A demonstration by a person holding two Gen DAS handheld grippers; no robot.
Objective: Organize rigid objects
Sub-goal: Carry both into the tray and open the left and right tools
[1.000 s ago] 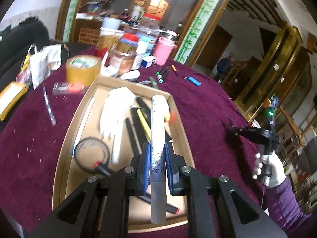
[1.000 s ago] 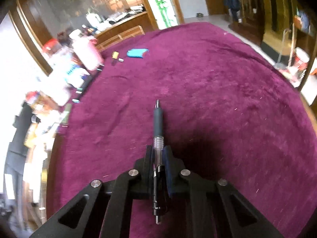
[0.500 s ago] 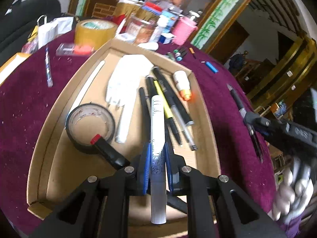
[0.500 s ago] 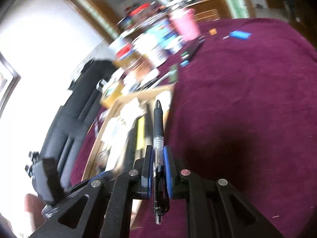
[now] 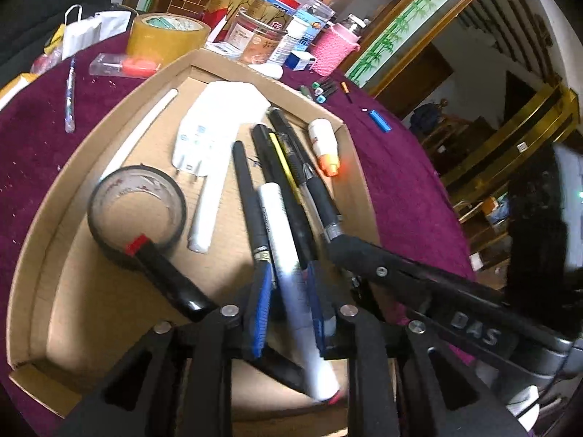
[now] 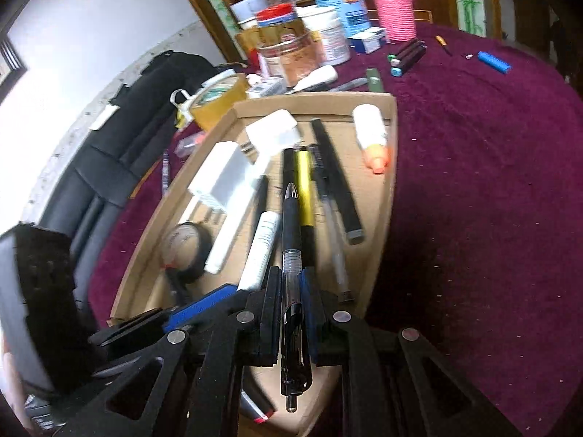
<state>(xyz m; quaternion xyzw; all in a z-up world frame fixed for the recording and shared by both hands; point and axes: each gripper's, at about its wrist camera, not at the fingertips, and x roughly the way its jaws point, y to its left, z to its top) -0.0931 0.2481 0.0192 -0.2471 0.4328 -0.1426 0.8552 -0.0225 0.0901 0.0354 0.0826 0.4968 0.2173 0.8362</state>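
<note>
Marker [image 5: 288, 255], white-barrelled and blurred, is lying slanted between the left gripper [image 5: 289, 306] jaws, which are opening; the blue pads are standing a little off the barrel on both sides, so nothing is pinching it any more. Its front half is resting on the row of pens in the cardboard tray [image 5: 51, 196], its rear end with a red tip is poking back under the gripper. In the right wrist view the same marker [image 6: 260, 251] is showing beside the black pen.

Black pen [image 6: 291, 284], with a clear midsection and a clip, is sitting clamped in the right gripper [image 6: 291, 291], whose jaws are nearly closed, pressing it from both sides. It is hanging over the near end of the tray, tip pointing along the other pens; in the left wrist view the right gripper [image 5: 368, 255] is reaching in from the right over the tray's edge.

Inside the tray are lying several dark pens, a yellow pen [image 6: 305, 185], a glue bottle [image 5: 322, 142] with an orange tip near the far right corner, a white charger plug [image 5: 215, 123], a white stick [image 5: 140, 129] along the left wall, and a roll of black tape [image 5: 136, 215].

The tray is sitting on a counter covered with purple cloth [image 6: 492, 189]. Beyond it are standing a roll of brown tape [image 5: 167, 34], jars and a pink knitted bottle [image 6: 395, 7]; a blue lighter [image 6: 493, 62] is lying well apart on the cloth.
</note>
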